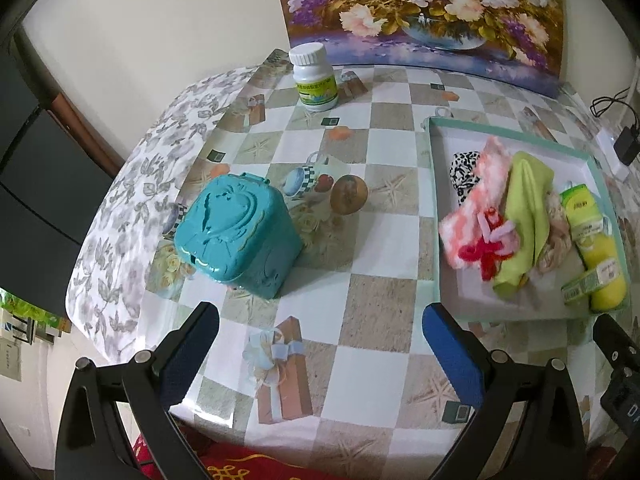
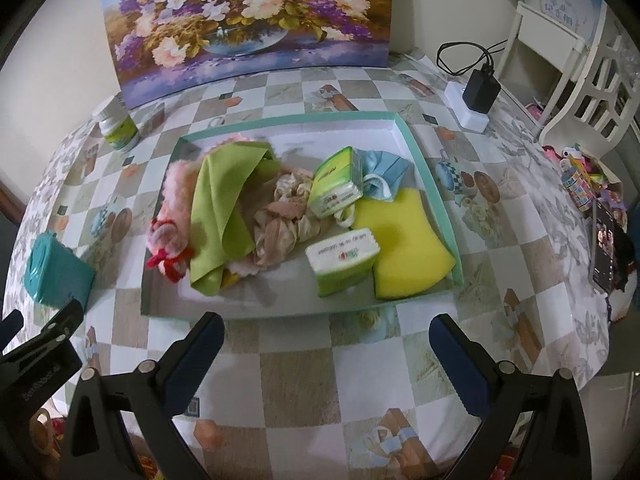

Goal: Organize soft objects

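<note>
Hovering both tools low over the checkered tablecloth (image 1: 384, 304), I see my left gripper (image 1: 320, 320) at the bottom of its frame with jaws spread wide and nothing between them. My right gripper (image 2: 326, 330) is equally wide open and empty at the bottom of its own view. The teal-rimmed tray (image 2: 428, 160) fills the centre of the right view (right edge of the left view) and holds the soft things: a green cloth (image 2: 220, 208), a pink fluffy piece (image 2: 176, 184), a beige scrunchie (image 2: 280, 216), a blue face mask (image 2: 384, 168), a yellow sponge (image 2: 404, 240) and two tissue packs (image 2: 344, 260). A teal box (image 1: 236, 232) sits left of centre in the left view, a white bottle (image 1: 314, 78) above it.
</note>
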The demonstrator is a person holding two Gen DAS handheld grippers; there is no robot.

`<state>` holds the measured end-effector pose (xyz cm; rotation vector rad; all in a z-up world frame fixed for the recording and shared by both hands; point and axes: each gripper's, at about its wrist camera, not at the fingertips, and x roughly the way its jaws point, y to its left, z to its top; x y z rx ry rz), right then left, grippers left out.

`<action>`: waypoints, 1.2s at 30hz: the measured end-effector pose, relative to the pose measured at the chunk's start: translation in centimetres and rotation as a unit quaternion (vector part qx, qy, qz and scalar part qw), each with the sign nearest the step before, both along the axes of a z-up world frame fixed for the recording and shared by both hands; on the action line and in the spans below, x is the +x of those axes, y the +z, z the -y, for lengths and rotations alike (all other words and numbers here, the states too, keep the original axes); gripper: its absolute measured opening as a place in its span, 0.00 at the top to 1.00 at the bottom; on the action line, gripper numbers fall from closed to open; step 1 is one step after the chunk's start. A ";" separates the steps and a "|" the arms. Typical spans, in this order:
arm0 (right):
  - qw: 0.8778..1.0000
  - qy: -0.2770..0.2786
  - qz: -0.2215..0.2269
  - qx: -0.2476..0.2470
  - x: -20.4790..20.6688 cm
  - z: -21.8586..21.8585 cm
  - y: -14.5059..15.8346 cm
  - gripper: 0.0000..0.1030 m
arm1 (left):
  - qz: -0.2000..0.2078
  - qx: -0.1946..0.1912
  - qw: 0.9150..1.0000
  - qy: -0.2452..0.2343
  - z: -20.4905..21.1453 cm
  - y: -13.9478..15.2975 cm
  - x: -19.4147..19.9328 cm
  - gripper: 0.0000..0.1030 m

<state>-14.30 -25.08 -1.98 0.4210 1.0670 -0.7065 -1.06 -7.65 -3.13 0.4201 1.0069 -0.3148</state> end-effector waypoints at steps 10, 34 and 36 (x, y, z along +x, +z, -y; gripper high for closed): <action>1.000 0.005 0.003 -0.014 -0.5 -1.1 0.4 0.00 | -0.009 0.009 1.000 0.019 -0.8 -0.2 0.2 0.02; 1.000 0.015 -0.006 -0.020 0.3 -1.1 0.4 0.00 | -0.056 0.027 0.998 0.028 -0.7 -1.9 1.5 0.02; 1.000 0.016 -0.008 -0.021 0.3 -1.1 0.4 0.00 | -0.057 0.025 0.998 0.027 -0.7 -1.9 1.6 0.02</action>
